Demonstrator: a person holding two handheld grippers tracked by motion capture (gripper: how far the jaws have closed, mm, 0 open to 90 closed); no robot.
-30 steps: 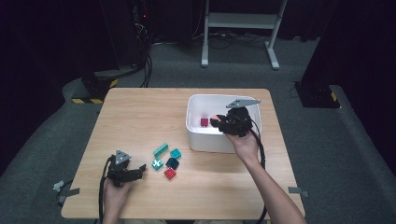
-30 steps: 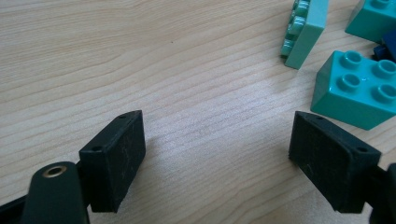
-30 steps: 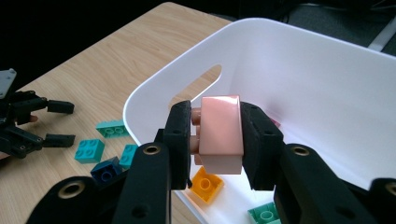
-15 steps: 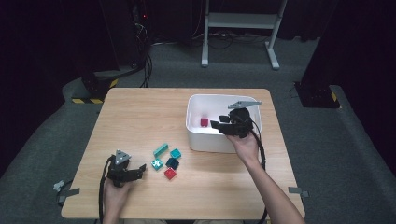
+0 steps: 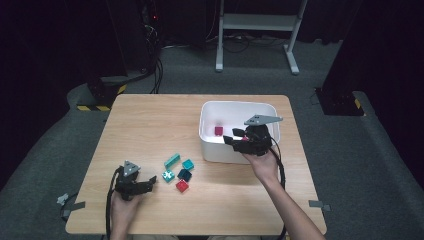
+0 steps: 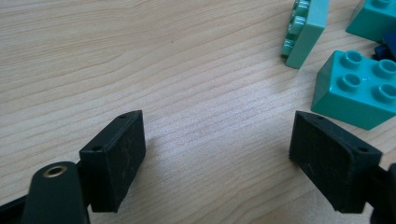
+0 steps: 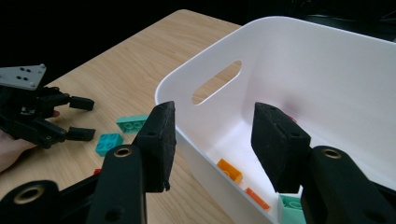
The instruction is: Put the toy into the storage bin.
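Note:
My right gripper [image 5: 232, 135] hovers over the near part of the white bin [image 5: 215, 150]. Its jaws have just been opening and stand open [image 7: 212, 140] with nothing between them. In the bin lie a magenta brick [image 5: 219, 131], two orange bricks [image 7: 229, 170] and a mint brick [image 7: 292, 207]. My left gripper [image 5: 149, 184] rests open on the table at the front left, empty [image 6: 217, 149], pointing toward a cluster of loose bricks. Closest to it is a teal brick [image 6: 357, 88], just beyond its right jaw and not touched.
The cluster holds a long mint brick [image 5: 171, 160], a teal brick [image 5: 188, 164], a dark blue brick [image 5: 184, 174], a red brick [image 5: 182, 186] and a teal one with a white mark [image 5: 168, 176]. The wooden table [image 5: 150, 120] has grey floor around it.
The right gripper's jaws have come apart and the hand has shifted slightly toward the bin's near wall. The left hand and the loose bricks have not moved.

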